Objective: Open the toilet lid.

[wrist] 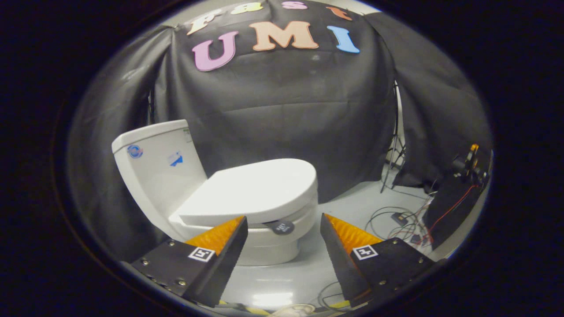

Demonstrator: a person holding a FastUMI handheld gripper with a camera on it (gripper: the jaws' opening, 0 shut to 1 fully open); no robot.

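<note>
Black cloth point(282, 110) drapes the booth behind a white toilet point(246, 207) standing on a pale, glossy floor point(282, 277). The gripper point(283, 222) hangs low w/ fingers spread wide, nothing between them but floor and the bowl's front; they touch nothing. The toilet lid point(255, 189) lies flat and closed on the seat, just ahead of the fingers and slightly to their left, its front lip overhanging the bowl. A small dark round tab point(282, 227) sits under that lip, between the fingertips and just beyond them, prob. the spot meant for lifting. Low, open stance looks like an approach from below the rim, so a finger can hook under the lid edge. Tank point(154, 163) rises behind the lid, beyond the left finger; the lid would swing up toward it. To the right, beyond the right finger, loose cables point(396, 220) trail over the floor beside a dark stand w/ equipment point(458, 193), well apart from the toilet. Nothing stands between fingers and lid.
</note>
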